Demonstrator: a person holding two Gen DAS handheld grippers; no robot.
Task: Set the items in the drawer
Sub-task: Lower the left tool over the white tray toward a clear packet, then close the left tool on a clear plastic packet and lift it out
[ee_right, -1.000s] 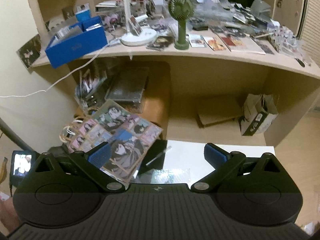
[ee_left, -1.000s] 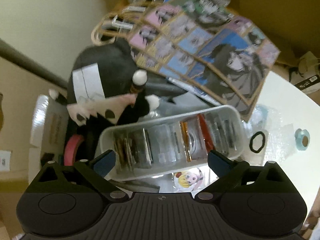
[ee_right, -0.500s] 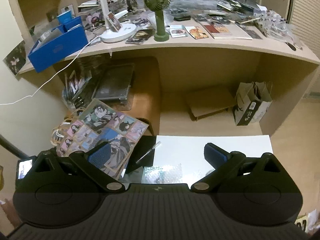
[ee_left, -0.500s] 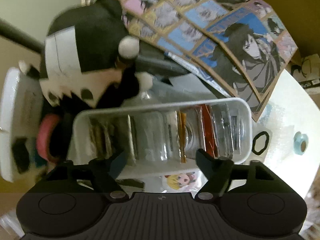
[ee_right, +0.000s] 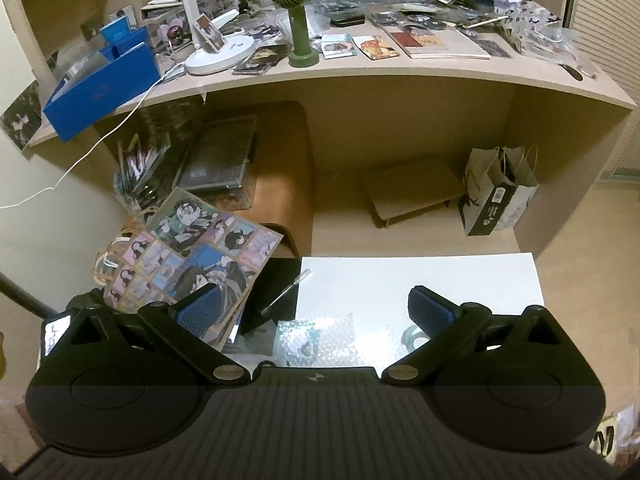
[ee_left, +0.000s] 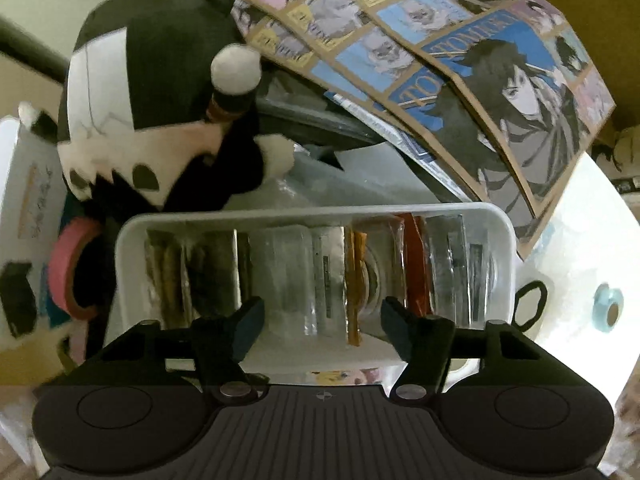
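Note:
A white plastic bin [ee_left: 505, 240] full of upright sleeved cards and packets fills the middle of the left wrist view. My left gripper [ee_left: 322, 322] hovers over the bin's near side with its jaws partly closed, and nothing is held between them. A black and white plush [ee_left: 152, 92] lies behind the bin on the left. Illustrated paper bags [ee_left: 460, 64] lean behind it on the right. My right gripper [ee_right: 314, 314] is open and empty, high above a white tabletop [ee_right: 420, 284]. The same illustrated bags [ee_right: 188, 256] lie at its left.
A pink tape roll [ee_left: 68, 268] and a white box [ee_left: 28, 200] sit left of the bin; a blue tape roll [ee_left: 608, 308] lies at right. In the right wrist view a cluttered desk [ee_right: 360, 76] carries a green fan [ee_right: 298, 12], a lamp [ee_right: 220, 56] and a blue box [ee_right: 104, 92].
My left gripper has moved closer to the white bin and its jaws have narrowed. The right gripper has risen and drawn back, bringing more of the desk and white tabletop into view.

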